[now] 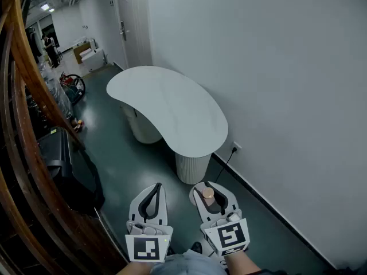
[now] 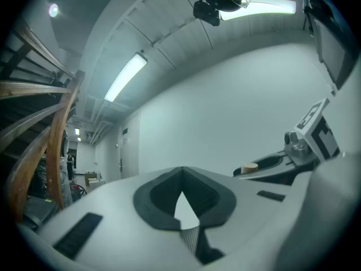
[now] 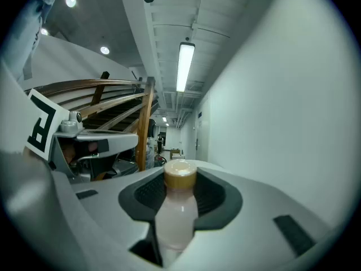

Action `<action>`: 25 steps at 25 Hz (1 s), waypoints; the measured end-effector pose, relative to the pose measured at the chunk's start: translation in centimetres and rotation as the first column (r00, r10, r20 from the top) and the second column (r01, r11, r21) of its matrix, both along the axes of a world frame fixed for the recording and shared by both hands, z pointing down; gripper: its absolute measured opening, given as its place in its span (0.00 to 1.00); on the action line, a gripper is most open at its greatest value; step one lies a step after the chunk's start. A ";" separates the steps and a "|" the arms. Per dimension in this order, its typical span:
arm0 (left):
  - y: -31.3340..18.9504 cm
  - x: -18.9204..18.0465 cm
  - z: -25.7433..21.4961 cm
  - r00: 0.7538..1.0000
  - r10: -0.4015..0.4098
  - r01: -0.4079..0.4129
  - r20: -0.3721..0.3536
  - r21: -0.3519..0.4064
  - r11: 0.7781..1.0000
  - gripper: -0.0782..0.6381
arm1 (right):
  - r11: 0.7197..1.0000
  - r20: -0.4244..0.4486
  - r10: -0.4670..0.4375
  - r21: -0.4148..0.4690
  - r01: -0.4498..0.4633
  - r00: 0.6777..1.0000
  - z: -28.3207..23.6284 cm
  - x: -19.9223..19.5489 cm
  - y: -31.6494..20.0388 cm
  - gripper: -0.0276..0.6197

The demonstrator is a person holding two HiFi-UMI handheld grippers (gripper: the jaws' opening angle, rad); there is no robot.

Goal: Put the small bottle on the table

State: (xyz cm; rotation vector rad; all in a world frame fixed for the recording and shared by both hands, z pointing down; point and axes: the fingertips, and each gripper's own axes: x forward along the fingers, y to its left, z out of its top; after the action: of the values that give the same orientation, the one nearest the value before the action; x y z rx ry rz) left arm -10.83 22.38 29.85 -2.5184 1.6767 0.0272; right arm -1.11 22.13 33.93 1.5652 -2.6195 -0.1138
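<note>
Dark green floor (image 1: 114, 153) runs along a white wall (image 1: 275, 67), with a white curved worktop (image 1: 172, 105) ahead. The right claw (image 3: 180, 179) clamps the small bottle (image 3: 176, 216) upright, tan cap on top, well short of the worktop. The left claw (image 2: 181, 174) is closed with its tips meeting on nothing.

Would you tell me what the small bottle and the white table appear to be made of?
The small pale-pink bottle looks like milky, slightly glossy plastic, going by the soft highlight on its body. Its tan cap looks matte, perhaps plastic. The white kidney-shaped table has a smooth, faintly sheened top, possibly stone or lacquered board.
</note>
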 end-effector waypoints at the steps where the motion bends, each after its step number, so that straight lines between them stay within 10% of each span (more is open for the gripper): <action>1: 0.0 0.1 -0.2 1.000 0.000 0.000 -0.003 0.002 1.000 0.11 | 1.000 0.009 0.006 -0.022 -0.006 1.000 0.1 0.2 0.0 0.23; 25: 0.4 2.9 1.8 0.998 -0.063 0.064 0.020 -0.032 0.997 0.11 | 0.998 0.028 -0.061 -0.029 0.062 0.998 1.3 3.0 -1.0 0.23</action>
State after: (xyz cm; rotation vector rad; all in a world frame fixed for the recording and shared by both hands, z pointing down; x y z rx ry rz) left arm -7.96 22.82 31.61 -2.4788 1.7628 -0.0307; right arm 1.92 21.08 35.26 1.4877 -2.6784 -0.0577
